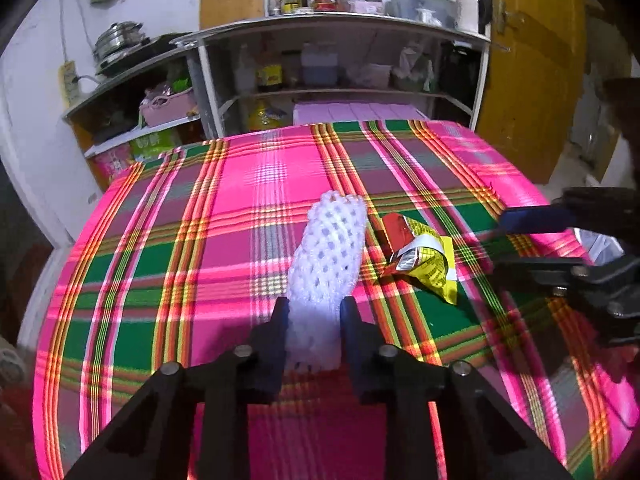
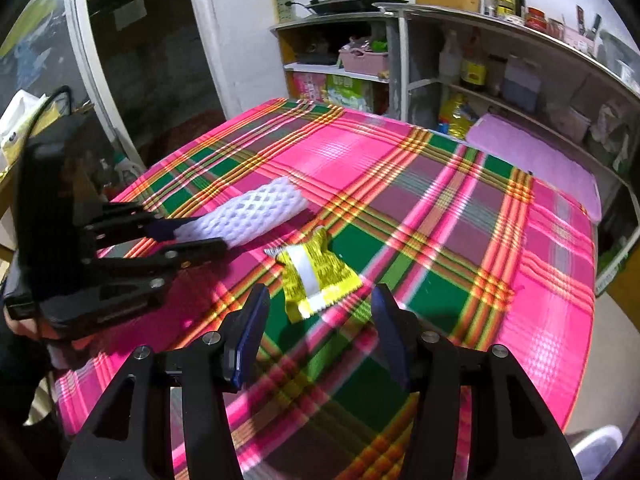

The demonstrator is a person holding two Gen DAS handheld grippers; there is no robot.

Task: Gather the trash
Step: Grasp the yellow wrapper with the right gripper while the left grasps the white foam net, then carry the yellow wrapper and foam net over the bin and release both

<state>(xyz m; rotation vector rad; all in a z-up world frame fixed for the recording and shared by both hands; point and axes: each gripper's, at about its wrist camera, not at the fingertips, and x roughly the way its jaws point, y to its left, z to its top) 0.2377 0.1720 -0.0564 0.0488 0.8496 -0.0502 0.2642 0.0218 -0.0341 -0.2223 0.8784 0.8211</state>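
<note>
A white foam net sleeve (image 1: 330, 256) lies on the pink plaid tablecloth (image 1: 160, 280). My left gripper (image 1: 314, 312) is shut on its near end; it also shows in the right wrist view (image 2: 200, 234) holding the sleeve (image 2: 256, 212). A crumpled yellow and red snack wrapper (image 1: 420, 256) lies just right of the sleeve. In the right wrist view the wrapper (image 2: 316, 276) lies just ahead of my right gripper (image 2: 320, 300), which is open and empty above the cloth. The right gripper also shows at the right edge of the left wrist view (image 1: 520, 236).
Grey shelves (image 1: 340, 92) with bottles, jars and boxes stand behind the table. A yellow door (image 1: 528, 72) is at the right. A pink mat (image 2: 532, 160) lies beyond the table's far edge. A dark doorway (image 2: 140, 60) is at the left.
</note>
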